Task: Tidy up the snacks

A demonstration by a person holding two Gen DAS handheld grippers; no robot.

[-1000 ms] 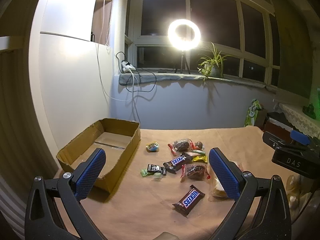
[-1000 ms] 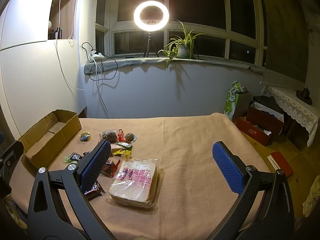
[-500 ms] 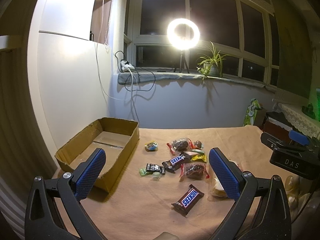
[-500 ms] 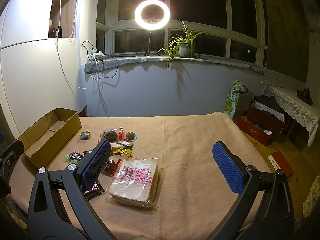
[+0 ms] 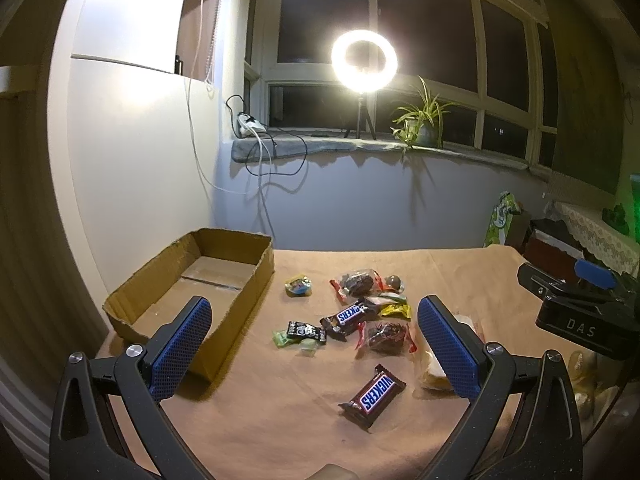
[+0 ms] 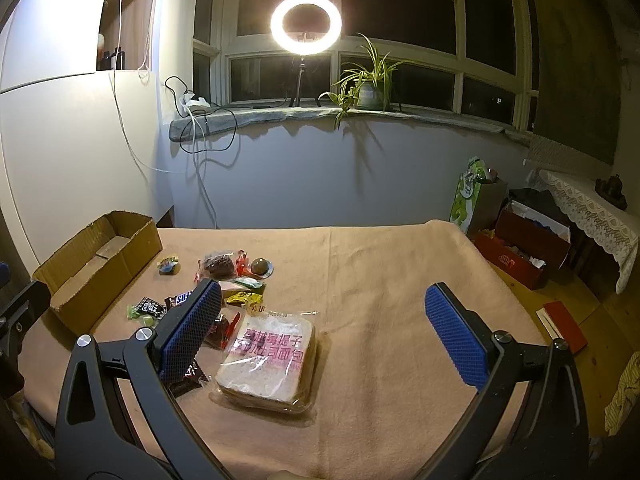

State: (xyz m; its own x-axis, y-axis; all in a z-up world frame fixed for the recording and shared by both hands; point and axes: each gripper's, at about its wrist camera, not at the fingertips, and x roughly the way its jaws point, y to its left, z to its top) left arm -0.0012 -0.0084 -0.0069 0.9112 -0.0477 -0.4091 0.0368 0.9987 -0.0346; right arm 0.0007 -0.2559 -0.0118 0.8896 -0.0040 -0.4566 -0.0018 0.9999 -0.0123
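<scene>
Little has changed over the last second: we have drifted slightly nearer the snacks, nothing is packed yet, and the cardboard box (image 5: 224, 276) sits empty. Both our left tongs (image 5: 316, 344) and right tongs (image 6: 320, 330) gape apart, holding nothing. The chocolate bar (image 5: 374, 396) lies between the left tongs, the bread packet (image 6: 268, 360) between the right.

From the left wrist, the bagged bread (image 5: 430, 376) is mostly hidden behind the left gripper's (image 5: 316, 344) right finger. From the right wrist, the right gripper's (image 6: 322, 332) left finger covers a Snickers bar (image 6: 180, 299) and a dark wrapper (image 6: 188, 378), perhaps a second bar. Print on the small candies (image 6: 147, 309) is too small to read.
</scene>
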